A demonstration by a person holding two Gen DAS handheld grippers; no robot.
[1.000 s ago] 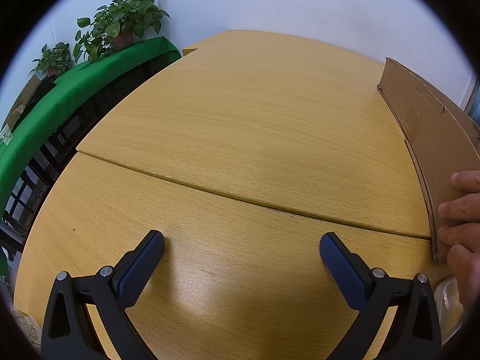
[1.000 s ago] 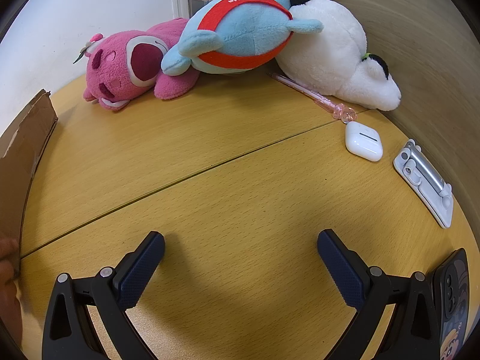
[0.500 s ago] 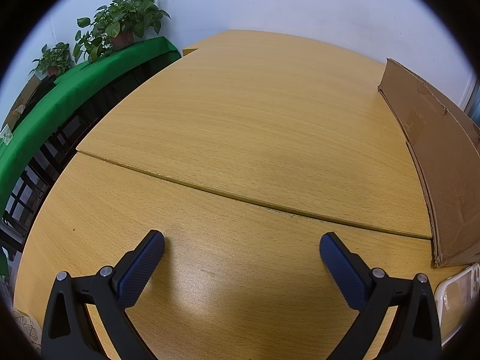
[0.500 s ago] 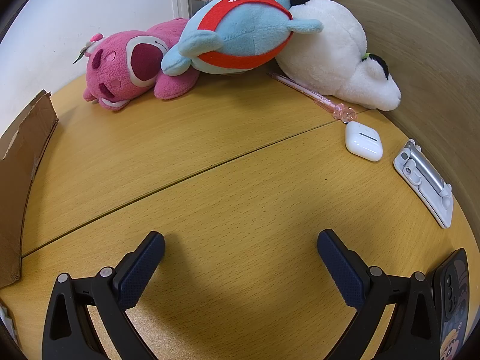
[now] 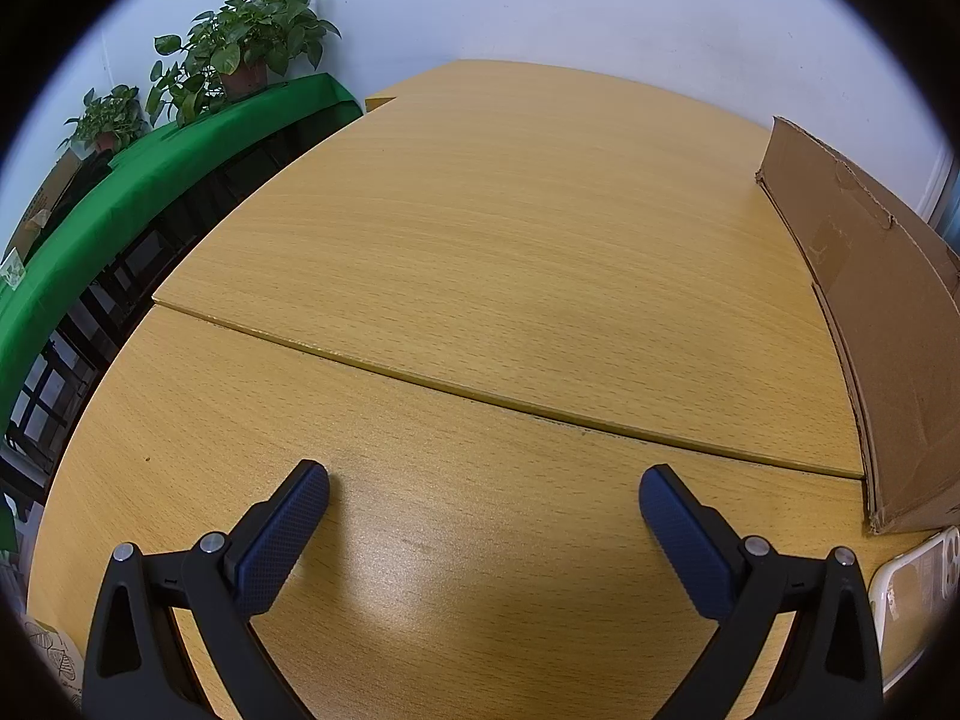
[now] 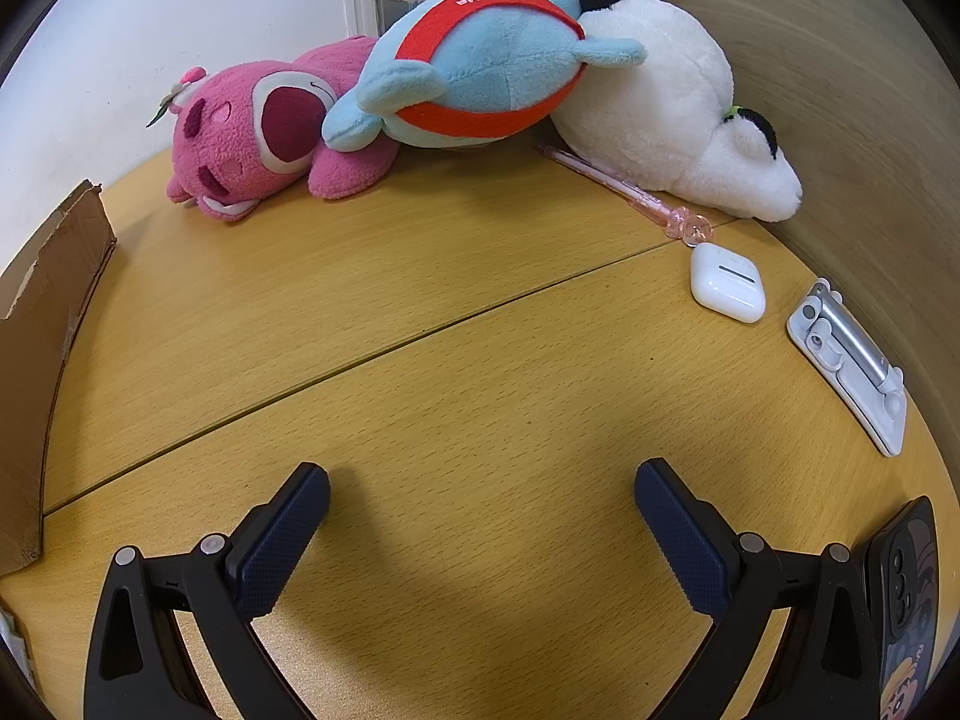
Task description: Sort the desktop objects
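Observation:
My right gripper (image 6: 482, 495) is open and empty over the wooden table (image 6: 480, 372). Ahead of it lie a pink plush bear (image 6: 252, 132), a blue and red plush (image 6: 480, 66) and a white plush (image 6: 666, 108). A pink pen (image 6: 624, 189), a white earbud case (image 6: 727, 282), a white folding stand (image 6: 849, 360) and a dark phone case (image 6: 906, 600) lie to the right. My left gripper (image 5: 483, 495) is open and empty over bare table. A cardboard box (image 5: 870, 312) stands to its right, with a clear phone case (image 5: 918, 588) beside it.
The cardboard box also shows at the left edge of the right wrist view (image 6: 42, 360). A green-covered shelf (image 5: 120, 180) with potted plants (image 5: 246, 54) runs past the table's left side. A white wall stands behind the table and a wood-grain panel (image 6: 840, 120) on the right.
A hand that held the box's near corner one second ago has gone from both views. A clear phone case now shows below the box. Both grippers have stayed still.

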